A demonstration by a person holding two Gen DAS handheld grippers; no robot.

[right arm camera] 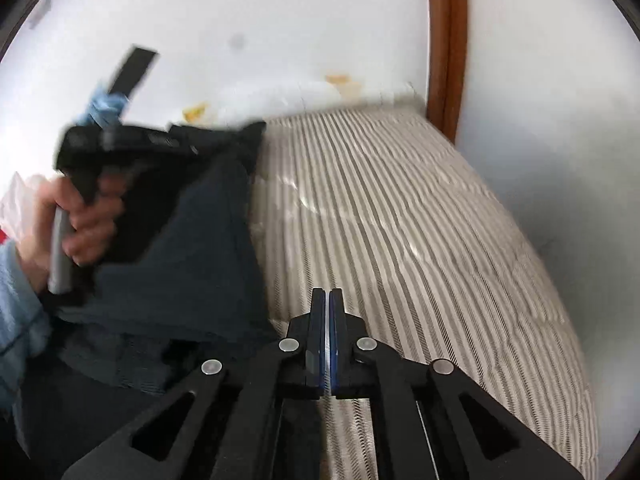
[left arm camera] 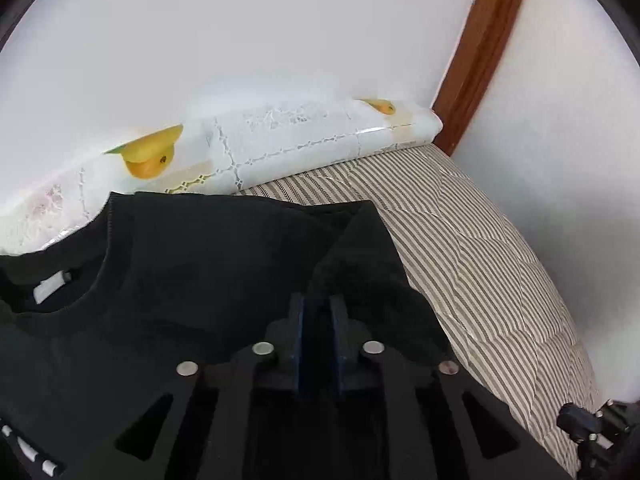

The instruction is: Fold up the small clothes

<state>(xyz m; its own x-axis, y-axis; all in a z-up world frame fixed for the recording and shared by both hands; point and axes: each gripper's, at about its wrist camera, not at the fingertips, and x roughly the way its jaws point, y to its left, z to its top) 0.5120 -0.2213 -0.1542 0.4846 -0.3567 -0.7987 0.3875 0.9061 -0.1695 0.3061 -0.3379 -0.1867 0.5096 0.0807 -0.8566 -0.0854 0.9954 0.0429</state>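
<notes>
A black sweatshirt (left arm camera: 192, 264) with a round collar and a white label lies on the striped bed cover (left arm camera: 488, 264). My left gripper (left arm camera: 319, 300) is shut on a raised fold of its fabric, near the sleeve edge. In the right wrist view the garment (right arm camera: 192, 264) hangs lifted at the left, with the left gripper body (right arm camera: 120, 140) and the hand holding it above it. My right gripper (right arm camera: 328, 294) is shut and empty, over the bed cover (right arm camera: 420, 220) just right of the garment.
A pillow with a yellow fruit print (left arm camera: 248, 148) lies at the head of the bed against the white wall. A brown wooden frame (left arm camera: 484, 52) stands at the back right corner. The bed's right edge (right arm camera: 560, 280) drops off beside the wall.
</notes>
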